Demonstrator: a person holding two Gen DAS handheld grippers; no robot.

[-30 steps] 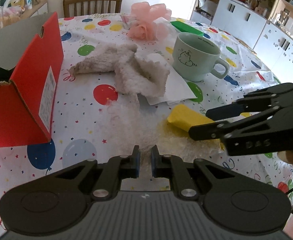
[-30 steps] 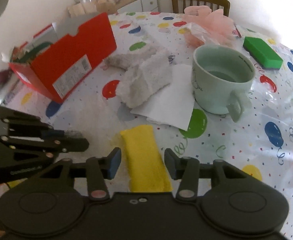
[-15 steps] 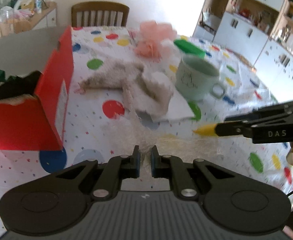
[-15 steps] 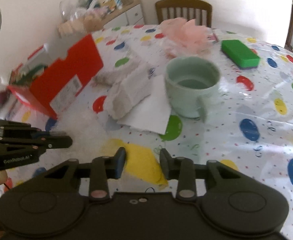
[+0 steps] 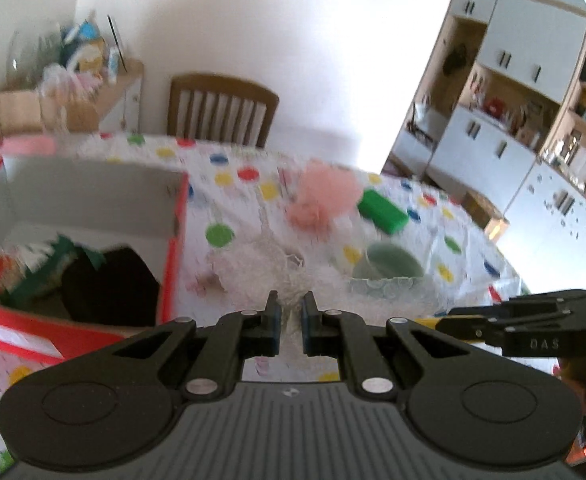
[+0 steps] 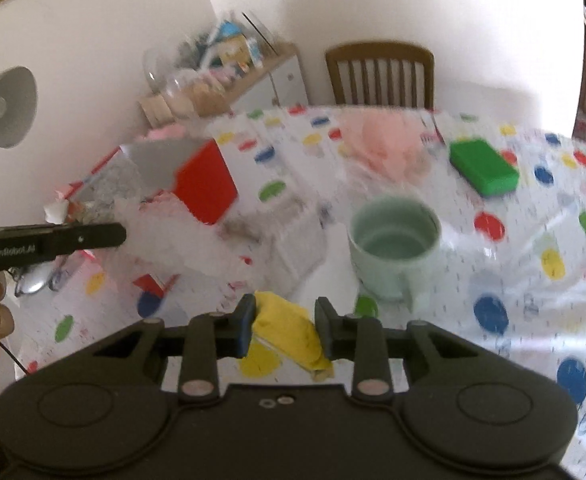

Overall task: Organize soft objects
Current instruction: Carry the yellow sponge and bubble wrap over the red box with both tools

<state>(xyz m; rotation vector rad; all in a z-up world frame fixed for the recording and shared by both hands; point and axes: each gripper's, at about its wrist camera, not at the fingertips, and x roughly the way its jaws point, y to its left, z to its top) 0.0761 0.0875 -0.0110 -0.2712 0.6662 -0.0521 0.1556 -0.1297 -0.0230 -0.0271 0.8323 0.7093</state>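
Right tongs (image 6: 285, 330) clamp a yellow soft rectangular cloth pad (image 6: 287, 330); only the right wrist view shows it fully. Left tongs (image 5: 291, 330) pinch blurred white crinkled film (image 5: 291, 296). Beyond-left, the red cardboard box (image 5: 171, 256) holds indistinct items.

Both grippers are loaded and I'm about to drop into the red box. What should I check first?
1. Left gripper shut on the clear crinkly plastic: ok.
2. Right gripper shut on the yellow sponge: ok.
3. Red box open on top: ok.
4. Room inside the box beside the black item: cannot tell, blurred.
5. Plastic clear of the green mug: cannot tell; it hangs in front of it.
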